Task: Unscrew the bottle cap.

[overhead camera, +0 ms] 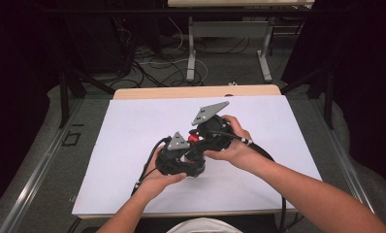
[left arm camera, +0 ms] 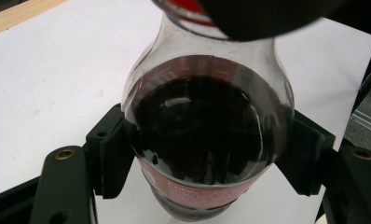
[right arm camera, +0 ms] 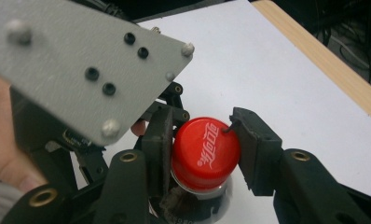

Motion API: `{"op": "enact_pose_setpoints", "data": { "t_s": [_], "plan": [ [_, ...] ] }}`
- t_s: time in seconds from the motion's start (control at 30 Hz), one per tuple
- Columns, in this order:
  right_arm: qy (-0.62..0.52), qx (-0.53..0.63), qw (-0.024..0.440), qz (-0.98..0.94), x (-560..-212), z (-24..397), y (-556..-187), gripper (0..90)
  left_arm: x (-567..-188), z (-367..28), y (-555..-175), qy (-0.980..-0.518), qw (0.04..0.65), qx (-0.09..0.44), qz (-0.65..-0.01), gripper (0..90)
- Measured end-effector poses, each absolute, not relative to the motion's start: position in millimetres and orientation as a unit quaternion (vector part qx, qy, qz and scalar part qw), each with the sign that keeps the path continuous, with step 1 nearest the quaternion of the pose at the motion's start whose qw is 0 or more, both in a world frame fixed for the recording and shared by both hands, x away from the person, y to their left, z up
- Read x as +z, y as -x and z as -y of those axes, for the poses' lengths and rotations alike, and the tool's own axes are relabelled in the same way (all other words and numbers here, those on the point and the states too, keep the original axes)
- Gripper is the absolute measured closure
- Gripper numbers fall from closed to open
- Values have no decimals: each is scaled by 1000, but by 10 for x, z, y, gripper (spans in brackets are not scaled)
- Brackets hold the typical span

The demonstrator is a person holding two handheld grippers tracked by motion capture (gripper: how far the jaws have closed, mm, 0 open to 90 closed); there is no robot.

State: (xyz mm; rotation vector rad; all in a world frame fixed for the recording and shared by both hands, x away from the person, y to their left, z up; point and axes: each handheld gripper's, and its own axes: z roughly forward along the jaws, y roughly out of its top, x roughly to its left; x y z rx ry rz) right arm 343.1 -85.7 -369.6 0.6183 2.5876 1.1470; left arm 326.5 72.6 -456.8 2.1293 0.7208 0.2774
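Where the room falls away behind your work area, it is dark, with loose cables (overhead camera: 147, 68) on the floor and the grey legs of another table (overhead camera: 228, 36) at the far side. Your counter (overhead camera: 196, 92) has a wood far edge and carries a white sheet (overhead camera: 133, 145) over nearly all its top; the sheet is bare apart from the items in your hands.

Both forearms enter from the near edge and meet near the sheet's centre. Your left hand (overhead camera: 159, 180) holds the left hand-held gripper (left arm camera: 207, 154), and your right hand (overhead camera: 234, 145) holds the right hand-held gripper (right arm camera: 202, 151) just beyond it. Each unit carries a grey three-cornered plate; in the right gripper view the left unit's plate (right arm camera: 81, 70) blocks much of the upper left.

Between the two units stands a small clear bottle (left arm camera: 207, 135) of dark liquid with a red label band. The left jaws pinch its body on both sides. The right jaws clamp its red cap (right arm camera: 205, 151), which bears white lettering.
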Motion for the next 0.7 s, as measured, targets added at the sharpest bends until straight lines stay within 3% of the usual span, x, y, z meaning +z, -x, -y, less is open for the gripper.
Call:
{"op": "enact_pose_setpoints", "data": {
  "t_s": [0.7],
  "plan": [
    [-22, 384, -11, -923, -3539, 1000, -3780, 613, -4492, -727, -3217, -865, 430, 95, -240, 299]
  ]
}}
